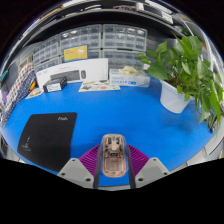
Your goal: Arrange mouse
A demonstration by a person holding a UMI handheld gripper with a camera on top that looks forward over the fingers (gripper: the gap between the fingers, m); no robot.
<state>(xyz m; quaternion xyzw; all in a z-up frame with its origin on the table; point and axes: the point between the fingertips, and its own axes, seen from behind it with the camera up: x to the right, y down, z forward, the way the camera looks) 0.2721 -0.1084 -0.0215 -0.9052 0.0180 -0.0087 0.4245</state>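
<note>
Gripping a mouse [113, 157], the tool [113, 166] hides its sides.

Mouse [113, 156] between gripper [113, 166] fingers, on table [150, 110]. Mousepad [47, 137] left of it. Plant [185, 72] far right. Boxes [82, 73] behind, shelves [95, 42] beyond.

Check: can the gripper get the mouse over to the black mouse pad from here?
Probably yes. The mouse sits between the fingers, which look closed on it. The black mouse pad lies just beside them on the blue table, and nothing stands between.
</note>
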